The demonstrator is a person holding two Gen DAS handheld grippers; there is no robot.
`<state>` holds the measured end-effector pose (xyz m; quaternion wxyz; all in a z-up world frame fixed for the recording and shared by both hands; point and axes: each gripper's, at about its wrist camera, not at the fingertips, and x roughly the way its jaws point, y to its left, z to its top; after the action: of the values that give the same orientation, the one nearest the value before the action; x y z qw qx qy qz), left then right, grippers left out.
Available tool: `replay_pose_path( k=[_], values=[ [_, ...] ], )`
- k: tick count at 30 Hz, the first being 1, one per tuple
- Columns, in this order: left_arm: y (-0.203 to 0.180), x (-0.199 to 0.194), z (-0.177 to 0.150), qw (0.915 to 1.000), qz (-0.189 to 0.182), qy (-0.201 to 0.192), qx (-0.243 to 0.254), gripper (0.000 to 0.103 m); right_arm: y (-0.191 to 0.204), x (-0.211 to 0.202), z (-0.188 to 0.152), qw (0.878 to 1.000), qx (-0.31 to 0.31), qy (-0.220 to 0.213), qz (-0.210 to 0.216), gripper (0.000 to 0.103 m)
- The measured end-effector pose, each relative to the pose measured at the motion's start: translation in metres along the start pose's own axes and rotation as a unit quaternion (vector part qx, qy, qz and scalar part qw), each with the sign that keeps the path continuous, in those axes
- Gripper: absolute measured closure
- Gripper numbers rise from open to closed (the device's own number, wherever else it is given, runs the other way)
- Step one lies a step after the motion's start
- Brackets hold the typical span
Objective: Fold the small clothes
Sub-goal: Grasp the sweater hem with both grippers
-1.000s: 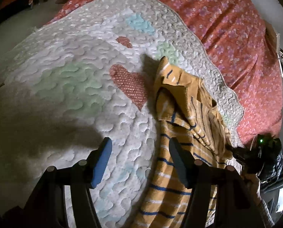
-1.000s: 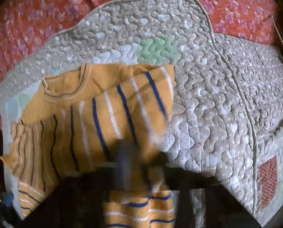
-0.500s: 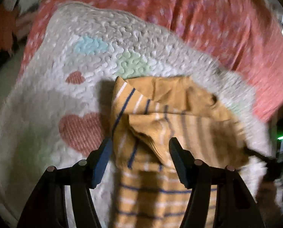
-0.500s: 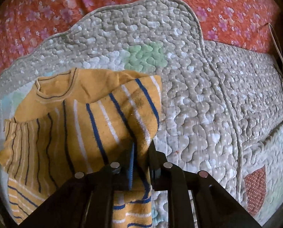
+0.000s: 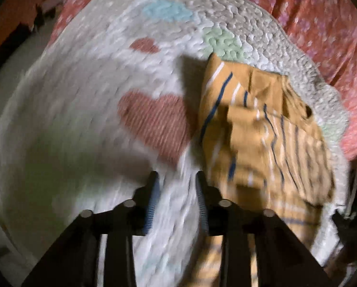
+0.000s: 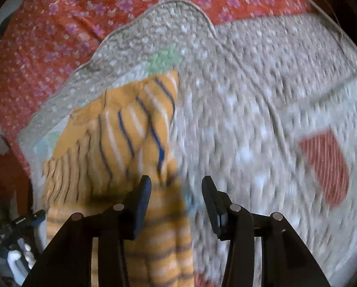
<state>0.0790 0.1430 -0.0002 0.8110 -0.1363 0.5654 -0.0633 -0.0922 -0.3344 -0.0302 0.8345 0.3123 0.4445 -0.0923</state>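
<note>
Overall, both views were motion-blurred. A red floral bedspread (image 6: 58,35) lay under a quilted blanket (image 5: 82,95) with heart patches; its far edges ran out of frame. The mustard striped shirt (image 5: 262,131) lay partly folded on the blanket near its scalloped edge, lower hem cut off. The left gripper (image 5: 177,179) had just been closing, jaws narrowly parted over bare quilt beside the shirt. The right gripper (image 6: 176,184) had just been opening, spread above the shirt's edge, gripping nothing.

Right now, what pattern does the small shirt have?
Mustard yellow shirt with blue and white stripes, clearest in the right wrist view.
</note>
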Motion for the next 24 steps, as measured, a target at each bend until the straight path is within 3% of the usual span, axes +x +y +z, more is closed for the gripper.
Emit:
replay_pose_path(
  k=[7,11,18,24],
  values=[
    [0.01,-0.037,-0.075,0.998,-0.054,-0.01,-0.03,0.061,-0.007,0.013,-0.067,0.998,0.027,0.049,0.027,0.054],
    [0.003,-0.036,-0.106,0.9972,-0.071,0.001,-0.023,0.059,-0.008,0.016,-0.101,0.997,0.022,0.073,0.033,0.051],
    [0.003,-0.033,-0.15,0.9965,-0.083,0.012,0.004,0.058,-0.013,0.011,-0.127,0.995,0.025,0.086,0.046,0.046],
    [0.006,-0.032,-0.166,0.9952,-0.096,0.023,0.001,0.056,-0.017,0.01,-0.142,0.993,0.026,0.098,0.056,0.042]
  ],
)
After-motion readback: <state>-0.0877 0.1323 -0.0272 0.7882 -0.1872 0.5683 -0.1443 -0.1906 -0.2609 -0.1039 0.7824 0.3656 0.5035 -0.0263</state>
